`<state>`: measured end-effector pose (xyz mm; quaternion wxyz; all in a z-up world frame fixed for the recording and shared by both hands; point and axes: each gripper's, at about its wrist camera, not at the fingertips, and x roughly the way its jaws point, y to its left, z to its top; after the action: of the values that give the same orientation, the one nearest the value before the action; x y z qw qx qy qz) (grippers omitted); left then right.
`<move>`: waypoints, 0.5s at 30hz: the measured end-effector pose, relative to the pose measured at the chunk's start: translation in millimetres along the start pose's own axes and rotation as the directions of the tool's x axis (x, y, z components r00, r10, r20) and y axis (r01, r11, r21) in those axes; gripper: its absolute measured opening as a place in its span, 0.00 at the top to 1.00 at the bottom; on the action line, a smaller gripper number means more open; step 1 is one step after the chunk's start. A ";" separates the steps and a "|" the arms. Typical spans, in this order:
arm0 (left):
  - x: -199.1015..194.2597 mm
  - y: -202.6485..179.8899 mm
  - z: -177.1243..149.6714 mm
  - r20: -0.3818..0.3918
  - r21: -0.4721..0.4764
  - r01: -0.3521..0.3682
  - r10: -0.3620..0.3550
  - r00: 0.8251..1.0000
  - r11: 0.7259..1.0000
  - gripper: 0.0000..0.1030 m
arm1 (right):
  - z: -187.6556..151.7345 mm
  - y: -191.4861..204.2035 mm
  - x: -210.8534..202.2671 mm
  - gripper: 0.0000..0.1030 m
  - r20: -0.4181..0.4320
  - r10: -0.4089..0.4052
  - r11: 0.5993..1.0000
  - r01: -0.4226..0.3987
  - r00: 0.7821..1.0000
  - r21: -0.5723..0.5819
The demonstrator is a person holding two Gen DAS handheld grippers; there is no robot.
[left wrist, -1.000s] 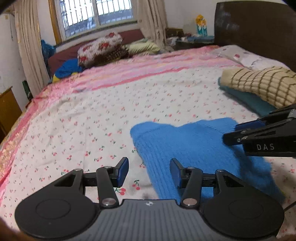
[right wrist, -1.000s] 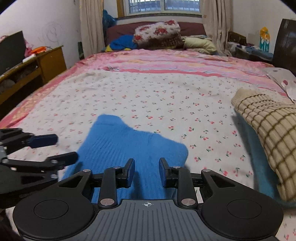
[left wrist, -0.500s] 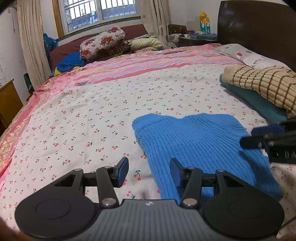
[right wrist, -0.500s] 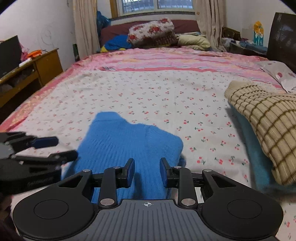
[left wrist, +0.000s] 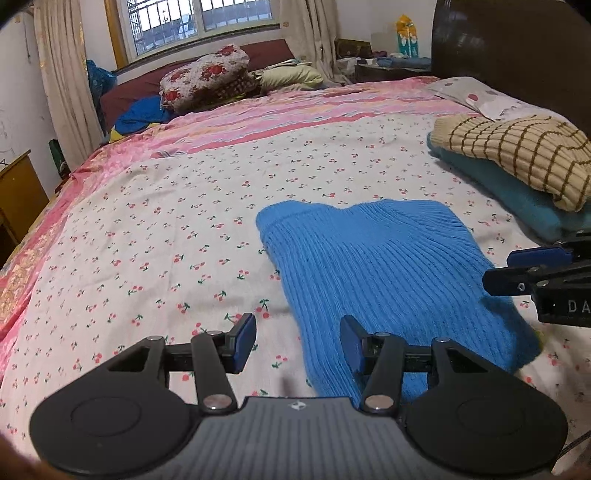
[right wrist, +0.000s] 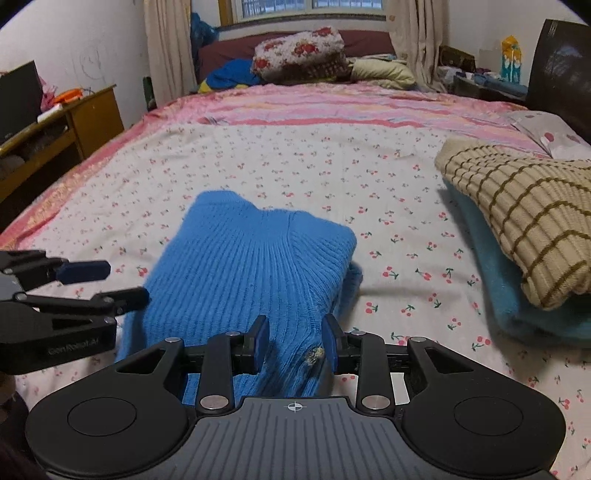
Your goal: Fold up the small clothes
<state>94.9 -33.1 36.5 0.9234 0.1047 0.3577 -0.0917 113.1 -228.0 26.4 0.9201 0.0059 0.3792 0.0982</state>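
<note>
From my left wrist camera, my left gripper [left wrist: 297,341] hangs over the near edge of the bed with its jaws spread fairly wide; they have just opened a little further, and nothing sits between the blue pads [left wrist: 243,338] but cherry-print bedsheet [left wrist: 155,236]. The right-hand pad stands over the near left border of the blue ribbed sweater [left wrist: 384,273], whether it touches the knit I cannot tell. The sweater lies folded flat on the sheet, to the right of centre. My right gripper [left wrist: 517,271] pokes in from the right edge, its tips over the sweater's right side. Beyond it, at the far right, a cream sweater with brown checks [left wrist: 517,155] rests on a folded teal garment [left wrist: 517,199], near the blue one but not touching it. Floral pillows [left wrist: 207,79] are piled under the window [left wrist: 199,22].

From my right wrist camera, my right gripper [right wrist: 294,345] stands at a middling gap; its jaws have just been opening, and the near hem of the blue sweater [right wrist: 251,266] lies between them, with the pads clear of the knit as far as I can see. A small pale speck of lint or trim [right wrist: 314,355] sits on the knit beside the right pad. My left gripper [right wrist: 107,282] reaches in from the left, jaws parted, tips at the sweater's left edge. The checked sweater [right wrist: 517,221] on the teal one [right wrist: 517,317] lies to the right, well apart from my jaws. A wooden desk [right wrist: 74,122] stands beside the bed at left
</note>
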 end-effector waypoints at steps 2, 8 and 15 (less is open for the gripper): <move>-5.3 -2.2 -2.8 0.004 0.001 -0.004 0.004 1.000 1.000 0.40 | -1.4 2.0 -4.3 0.69 0.004 0.006 1.000 -0.006 1.000 0.000; -19.0 -10.6 -13.1 0.002 0.015 -0.027 0.027 1.000 1.000 0.36 | -10.4 10.5 -18.2 0.65 0.012 0.013 1.000 -0.013 1.000 -0.020; -27.9 -14.4 -21.3 -0.011 0.000 -0.031 0.031 0.999 1.000 0.29 | -21.0 11.6 -25.5 0.62 0.002 0.014 1.000 -0.014 1.000 -0.013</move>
<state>57.4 -38.8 38.2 0.9227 0.1108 0.3612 -0.0768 78.7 -222.7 30.2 0.9199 0.0028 0.3773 0.1073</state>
